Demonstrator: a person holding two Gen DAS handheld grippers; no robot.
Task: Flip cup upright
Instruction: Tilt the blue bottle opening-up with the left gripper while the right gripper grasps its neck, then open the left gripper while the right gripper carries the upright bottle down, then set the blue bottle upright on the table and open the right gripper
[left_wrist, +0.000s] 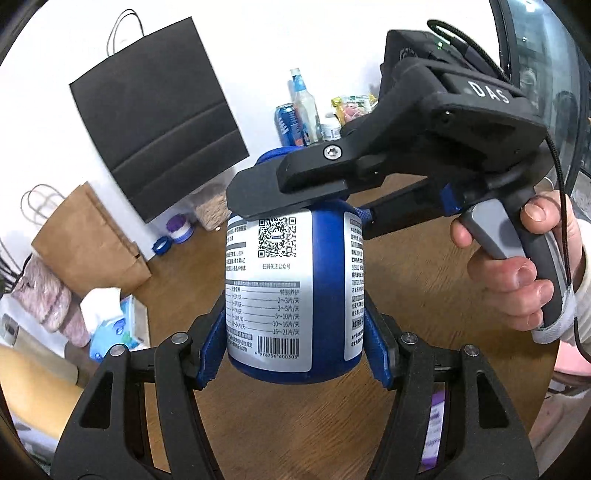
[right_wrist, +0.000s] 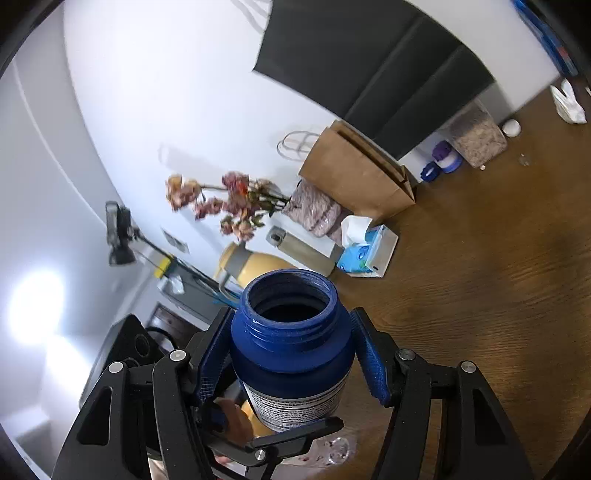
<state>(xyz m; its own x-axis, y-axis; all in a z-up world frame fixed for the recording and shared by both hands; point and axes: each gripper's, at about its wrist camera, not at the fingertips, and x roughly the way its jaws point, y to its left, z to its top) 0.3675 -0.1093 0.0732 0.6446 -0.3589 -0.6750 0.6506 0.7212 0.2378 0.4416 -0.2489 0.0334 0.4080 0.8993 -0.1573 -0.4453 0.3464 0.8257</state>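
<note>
Between both tools, blue cup (left_wrist: 291, 295) (base seemingly hidden)

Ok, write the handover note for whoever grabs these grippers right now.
Left gripper: fingers closed on the base end of the blue bottle.
Right gripper: fingers closed on its shoulder, just below the open threaded mouth.
Bottle is held in the air over the wooden table, no cap on.
Done: picked up, both grips on.
Left: set it down mouth up, release.

The cup (left_wrist: 295, 288) is dark blue with a silver label printed in black text, a QR code and barcode. The gripper pads (right_wrist: 369, 362) are blue, their frames black.
</note>
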